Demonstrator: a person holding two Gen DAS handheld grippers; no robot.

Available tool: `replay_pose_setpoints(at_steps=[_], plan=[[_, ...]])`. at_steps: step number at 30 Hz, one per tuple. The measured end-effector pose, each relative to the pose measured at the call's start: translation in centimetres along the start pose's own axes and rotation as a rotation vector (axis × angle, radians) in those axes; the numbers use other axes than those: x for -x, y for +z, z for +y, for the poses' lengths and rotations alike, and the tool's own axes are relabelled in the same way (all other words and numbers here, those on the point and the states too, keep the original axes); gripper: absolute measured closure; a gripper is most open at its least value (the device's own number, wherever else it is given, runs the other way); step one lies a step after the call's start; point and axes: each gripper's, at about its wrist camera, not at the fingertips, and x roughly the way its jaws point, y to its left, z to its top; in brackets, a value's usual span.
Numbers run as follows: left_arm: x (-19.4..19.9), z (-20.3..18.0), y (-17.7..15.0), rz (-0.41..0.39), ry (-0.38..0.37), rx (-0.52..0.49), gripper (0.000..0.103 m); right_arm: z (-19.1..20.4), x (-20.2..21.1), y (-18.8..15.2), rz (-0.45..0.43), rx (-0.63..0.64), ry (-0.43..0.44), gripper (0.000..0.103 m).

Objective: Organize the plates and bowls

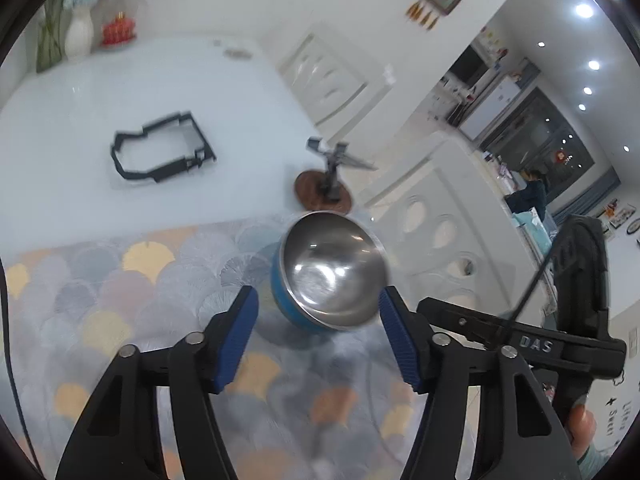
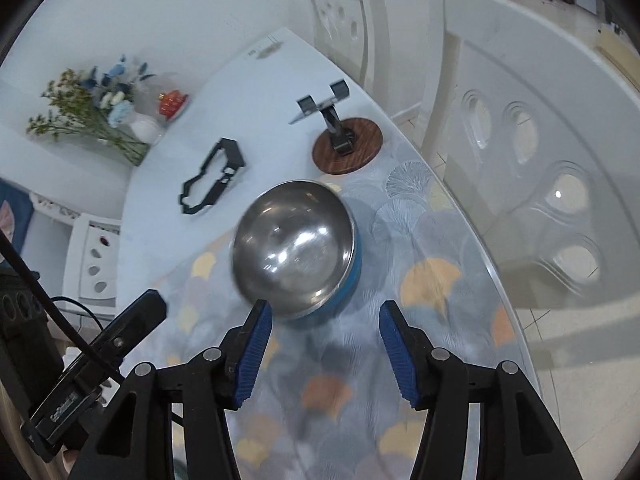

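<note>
A steel bowl with a blue outside (image 1: 330,270) stands on the patterned mat, just ahead of my left gripper (image 1: 318,306). The left gripper is open and empty, with the bowl's near edge between its blue fingertips. The same bowl (image 2: 294,246) shows in the right wrist view, ahead and a little left of my right gripper (image 2: 326,314). The right gripper is open and empty; its left fingertip (image 2: 260,320) is close to the bowl's near rim. No plates are in view.
A fan-patterned mat (image 2: 432,280) covers the near table. A phone stand on a round wooden base (image 2: 346,144) stands beyond the bowl. A black frame (image 1: 160,152) lies on the white table. A vase of flowers (image 2: 104,112) and white chairs (image 2: 540,140) surround it.
</note>
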Motion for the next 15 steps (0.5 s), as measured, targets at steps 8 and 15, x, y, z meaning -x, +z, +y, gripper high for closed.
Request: replay_pose_setpoints(at_steps=[8,15], plan=[[-7.4,4.0,1.0,0.124,-0.014,0.097,0.048,-1.1,-5.9,2.6,0.06,-0.012,-0.009,0.049],[-9.5,4.5,0.8,0.151,-0.04,0.118,0.056,-1.5,-7.9,3.4,0.073,-0.005,-0.011,0.049]])
